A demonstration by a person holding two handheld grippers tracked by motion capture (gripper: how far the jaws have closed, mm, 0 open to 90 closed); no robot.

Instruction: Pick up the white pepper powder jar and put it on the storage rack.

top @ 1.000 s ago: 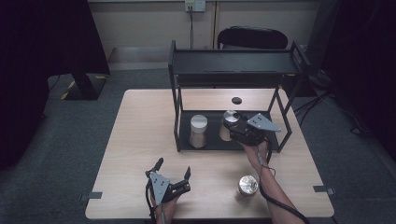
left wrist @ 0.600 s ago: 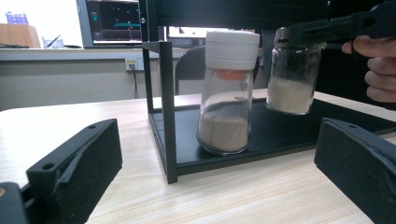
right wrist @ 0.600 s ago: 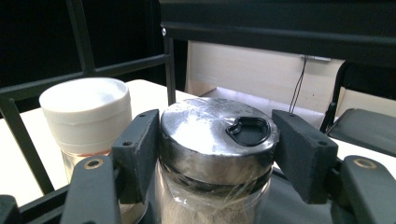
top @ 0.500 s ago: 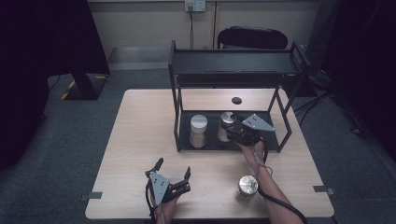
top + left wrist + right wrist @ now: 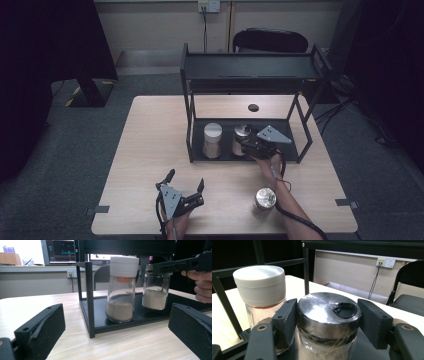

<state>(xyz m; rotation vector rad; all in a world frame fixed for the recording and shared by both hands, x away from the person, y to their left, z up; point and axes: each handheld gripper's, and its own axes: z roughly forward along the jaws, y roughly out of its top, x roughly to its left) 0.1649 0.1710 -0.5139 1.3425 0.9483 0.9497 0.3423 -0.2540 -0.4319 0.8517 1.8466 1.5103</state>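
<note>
A glass jar of powder with a silver lid (image 5: 327,312) stands on the lower shelf of a black rack (image 5: 250,75). My right gripper (image 5: 245,146) is shut on its lid, one pad on each side. The same jar (image 5: 155,292) and the right gripper (image 5: 162,266) appear in the left gripper view. Close to its left stands a white-lidded jar (image 5: 212,140) of tan powder, also on the shelf. My left gripper (image 5: 186,181) rests open near the table's front edge, jaws wide apart, nothing between them, pointing at the rack.
A second silver-lidded jar (image 5: 265,198) stands on the table beside the right forearm. A small black disc (image 5: 253,107) lies behind the rack. The rack's posts (image 5: 90,297) frame the shelf opening. A chair (image 5: 270,40) stands beyond the table.
The right gripper and the silver-lidded jar have edged slightly left on the shelf. The left gripper has stayed put.
</note>
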